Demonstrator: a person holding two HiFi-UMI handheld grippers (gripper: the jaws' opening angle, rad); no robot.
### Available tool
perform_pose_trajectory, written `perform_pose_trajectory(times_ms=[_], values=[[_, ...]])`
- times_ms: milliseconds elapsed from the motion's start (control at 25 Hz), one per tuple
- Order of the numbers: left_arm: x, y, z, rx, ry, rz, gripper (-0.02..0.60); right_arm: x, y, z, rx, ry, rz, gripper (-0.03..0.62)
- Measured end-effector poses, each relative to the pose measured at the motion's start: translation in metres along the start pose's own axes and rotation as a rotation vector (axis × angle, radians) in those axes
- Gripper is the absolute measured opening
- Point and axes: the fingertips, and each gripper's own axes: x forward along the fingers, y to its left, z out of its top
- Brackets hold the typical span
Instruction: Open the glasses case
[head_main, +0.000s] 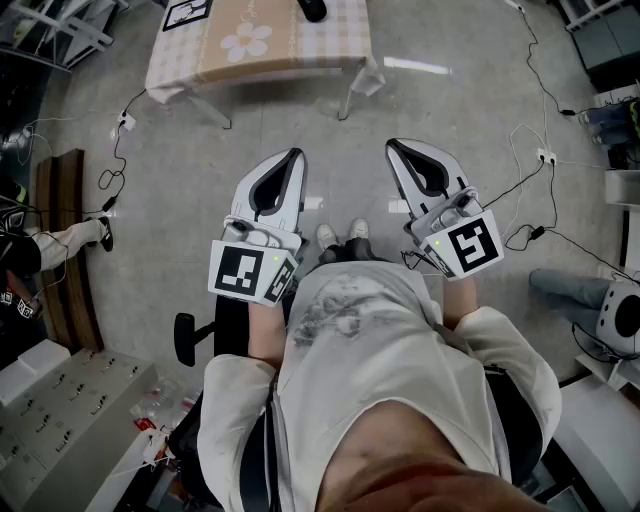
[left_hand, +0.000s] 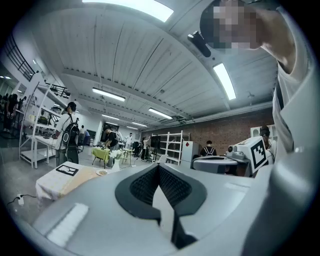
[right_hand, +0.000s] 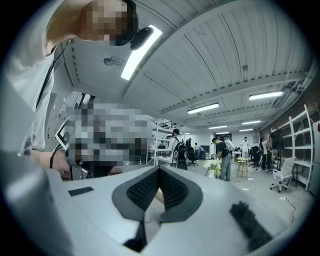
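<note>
Glasses case: no view shows it plainly. A small dark thing (head_main: 312, 8) sits at the far edge of the table (head_main: 170, 75), cut off by the top of the head view. It may be the case, but I cannot tell, so neither its long axis nor the way it points can be read.

The person sits well back from that table, with bare floor (head_main: 200, 170) between. Both tools are held out level above the shoes (head_main: 340, 235), side by side and apart, tips aimed toward the far table. This looks like a ready pose rather than a reach: nothing is within their range.

The left gripper (head_main: 293, 158) has its jaws pressed together with nothing between them; its own view (left_hand: 159, 169) shows the ribbed pads meeting at the tip. The right gripper (head_main: 393, 148) is the same, jaws together and empty (right_hand: 159, 174).

From the left gripper view the table stands ahead and to the left, with a black-and-white marker card (left_hand: 66, 170) lying on its cloth. By my reading the task has not started: the person would need to come nearer and part the jaws first.
</note>
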Motion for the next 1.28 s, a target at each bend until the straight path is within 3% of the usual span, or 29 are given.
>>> perform_pose_trajectory(times_ms=[640,840,1280], values=[[0.013,-0.033,-0.002,0.039,0.033,0.031,0.008,-0.014,-0.015,-0.003,-0.089,-0.004,0.071,0.017],[0.018,-0.036,-0.009,0.028,0.043,0.042,0.008,-0.012,-0.02,-0.003,-0.062,-0.006,0.088,0.015],[0.057,0.001,0.0,0.015,0.017,0.002,0.008,0.032,-0.043,-0.001,-0.099,0.019,0.054,0.016]])
